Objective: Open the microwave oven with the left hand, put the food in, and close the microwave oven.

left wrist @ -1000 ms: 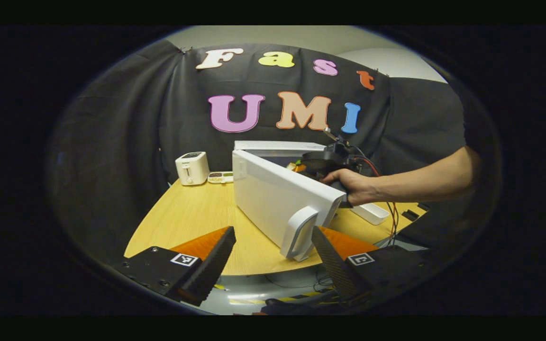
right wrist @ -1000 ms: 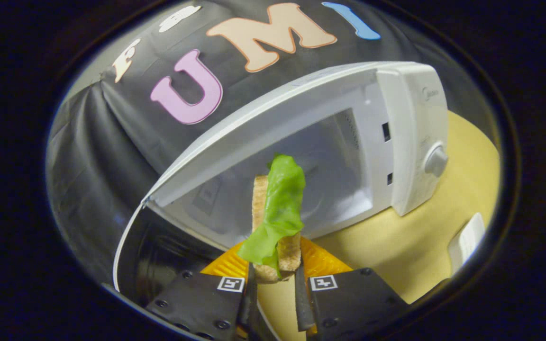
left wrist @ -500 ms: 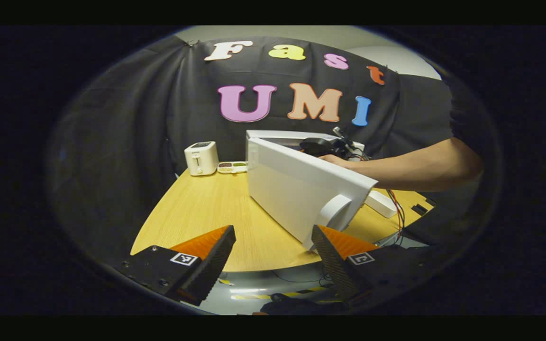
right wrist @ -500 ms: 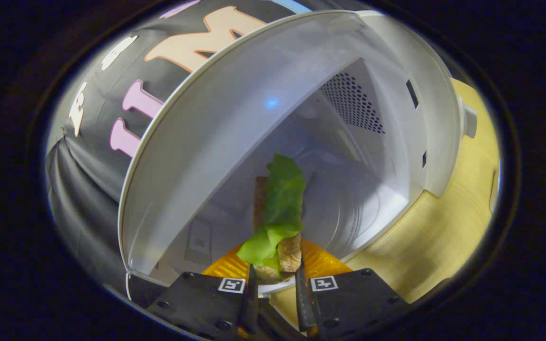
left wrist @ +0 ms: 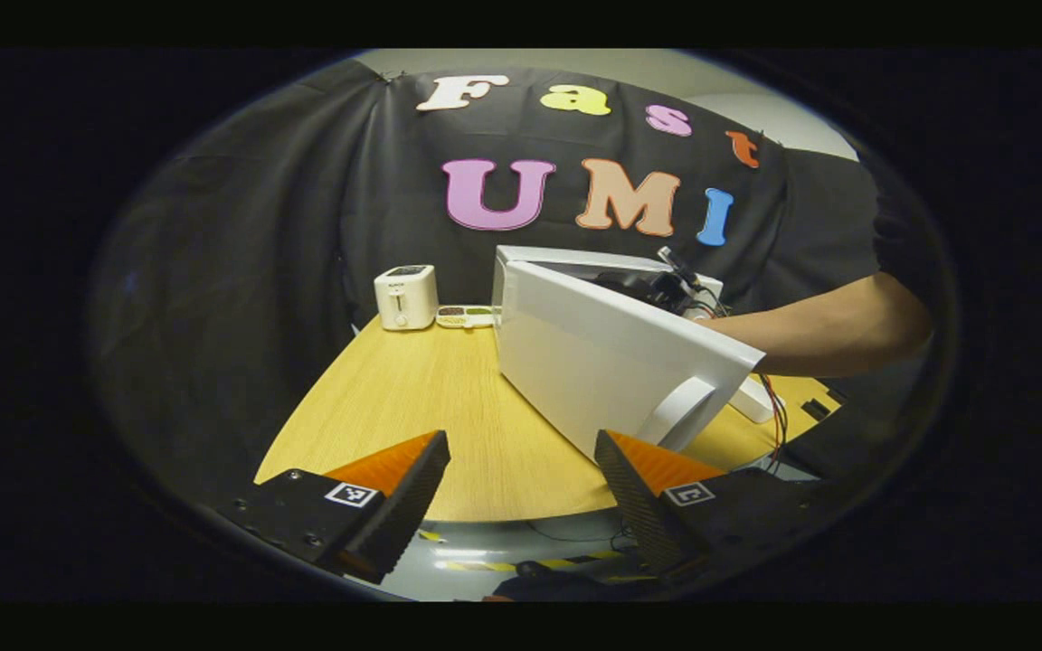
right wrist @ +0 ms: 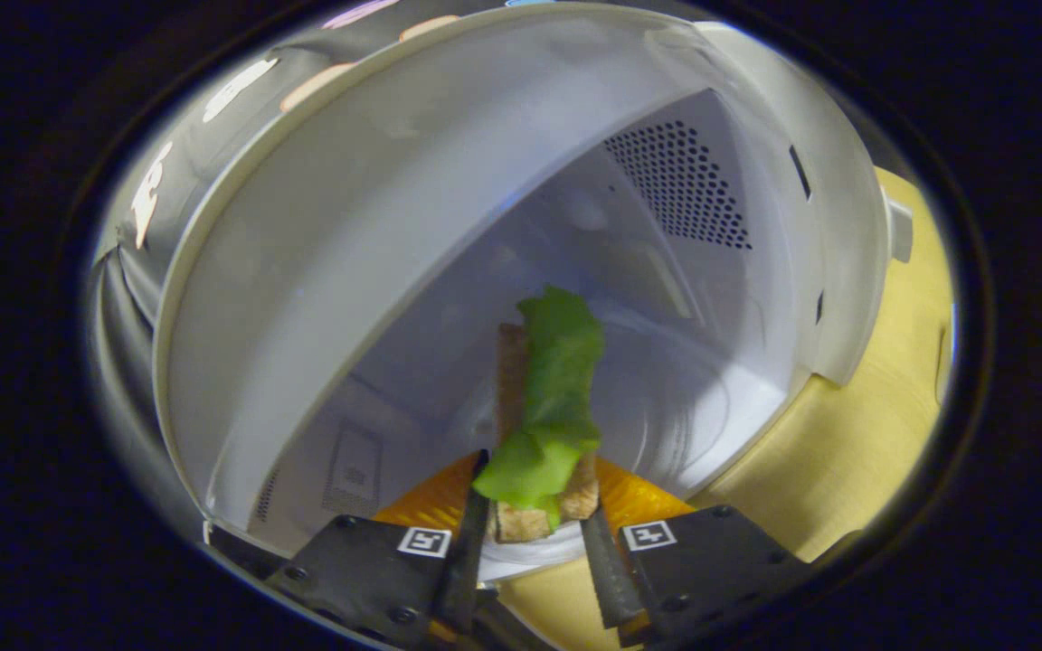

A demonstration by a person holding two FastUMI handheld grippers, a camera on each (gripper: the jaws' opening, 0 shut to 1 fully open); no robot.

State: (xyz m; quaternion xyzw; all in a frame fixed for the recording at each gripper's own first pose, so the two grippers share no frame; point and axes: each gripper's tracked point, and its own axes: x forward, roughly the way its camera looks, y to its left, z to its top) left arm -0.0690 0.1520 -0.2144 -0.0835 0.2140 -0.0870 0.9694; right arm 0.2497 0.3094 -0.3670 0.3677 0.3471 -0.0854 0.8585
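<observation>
Green lettuce draped over toast, the food (right wrist: 544,425) is held between the fingers of the right gripper (right wrist: 535,561), which is clamped on its lower end, inside the white microwave oven (right wrist: 449,226). Its door (left wrist: 611,362) is seen swung open above the wooden table (left wrist: 412,398), with the left gripper (left wrist: 521,493) spread and empty before it.

Both views toward microwave (left wrist: 611,362)

Hand and right gripper hidden behind microwave door (left wrist: 611,362). Tray (left wrist: 465,316) beside toaster (left wrist: 406,297): contents too small to identify.
</observation>
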